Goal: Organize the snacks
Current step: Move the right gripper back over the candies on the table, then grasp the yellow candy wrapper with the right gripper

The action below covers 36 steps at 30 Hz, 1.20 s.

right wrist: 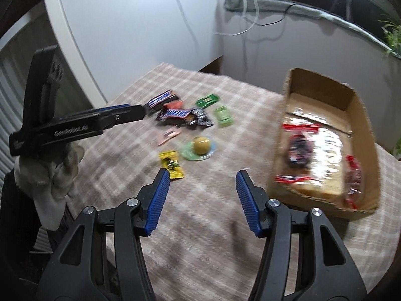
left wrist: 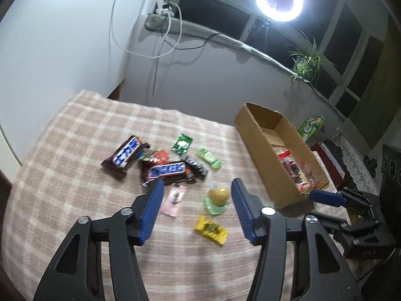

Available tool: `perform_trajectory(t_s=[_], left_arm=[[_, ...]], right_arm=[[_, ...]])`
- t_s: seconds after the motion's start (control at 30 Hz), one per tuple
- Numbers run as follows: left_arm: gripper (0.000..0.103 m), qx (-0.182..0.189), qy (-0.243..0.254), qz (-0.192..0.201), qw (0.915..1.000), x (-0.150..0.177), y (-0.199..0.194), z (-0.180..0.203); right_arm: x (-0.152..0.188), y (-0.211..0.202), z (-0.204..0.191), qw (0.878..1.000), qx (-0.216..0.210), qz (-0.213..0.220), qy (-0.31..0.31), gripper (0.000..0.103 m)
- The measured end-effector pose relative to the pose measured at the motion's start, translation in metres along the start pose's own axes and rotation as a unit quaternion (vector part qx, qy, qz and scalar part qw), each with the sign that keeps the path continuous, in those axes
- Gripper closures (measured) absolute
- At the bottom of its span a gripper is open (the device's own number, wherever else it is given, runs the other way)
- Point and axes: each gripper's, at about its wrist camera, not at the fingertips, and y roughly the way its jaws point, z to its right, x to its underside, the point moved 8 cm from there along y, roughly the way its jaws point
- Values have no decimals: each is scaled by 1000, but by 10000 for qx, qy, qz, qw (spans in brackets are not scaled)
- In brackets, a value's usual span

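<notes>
- Seen from the left wrist view, the left hand-held gripper (left wrist: 198, 188) hangs over the checked surface (left wrist: 75, 130) with its jaws apart and nothing between the pads; a pink wrapper (left wrist: 174, 199) and a round yellowish sweet on a pale green wrapper (left wrist: 218, 197) lie on the cloth in the gap below.
- Two Snickers bars lie beyond: the left bar (left wrist: 126, 154) runs diagonally, its far end pointing up and right, while the right bar (left wrist: 166, 170) lies nearly crosswise, touching a heap of small dark and orange wrappers.
- A yellow packet (left wrist: 211, 229) lies nearest the camera, slanted.
- The cardboard box (left wrist: 255, 135) stands at the right, its long axis running away from the camera, with red-and-clear packs inside.
- In the right wrist view, the right hand-held gripper (right wrist: 203, 175) is likewise spread and empty above bare cloth, just left of the box (right wrist: 290, 90).
- The left tool reaches in from the left, its tip close to the Snickers bars (right wrist: 163, 99).
</notes>
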Motion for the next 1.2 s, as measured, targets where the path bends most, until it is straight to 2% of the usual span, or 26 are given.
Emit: perform_trajectory(t_s=[0.3,0.37,0.43,0.63,1.0,1.13,1.2], left_arm=[[64,-12,123,-437,9990,12,23,-21],[65,-51,268,-565,9980,17,31,-20],[67,-78,413,-685,9968,21,38,-19],[71,-179,748,-926,9927,25,59,-16],[74,-288,1034,-1119,9879,30,76,-17],[81,-361,1216,-1134,9854,28,80,-13],[85,-353,1235,-1132,9852,28,81,-11]], right_arm=[[6,41,-29,9984,-321,-385,-253,46],[6,49,-32,9980,-353,-449,-269,48],[5,57,-34,9974,-413,-516,-289,54],[4,76,-38,9957,-532,-678,-344,58],[6,100,-44,9928,-632,-907,-462,63],[6,102,-44,9928,-590,-917,-494,77],[6,102,-43,9929,-594,-913,-480,78]])
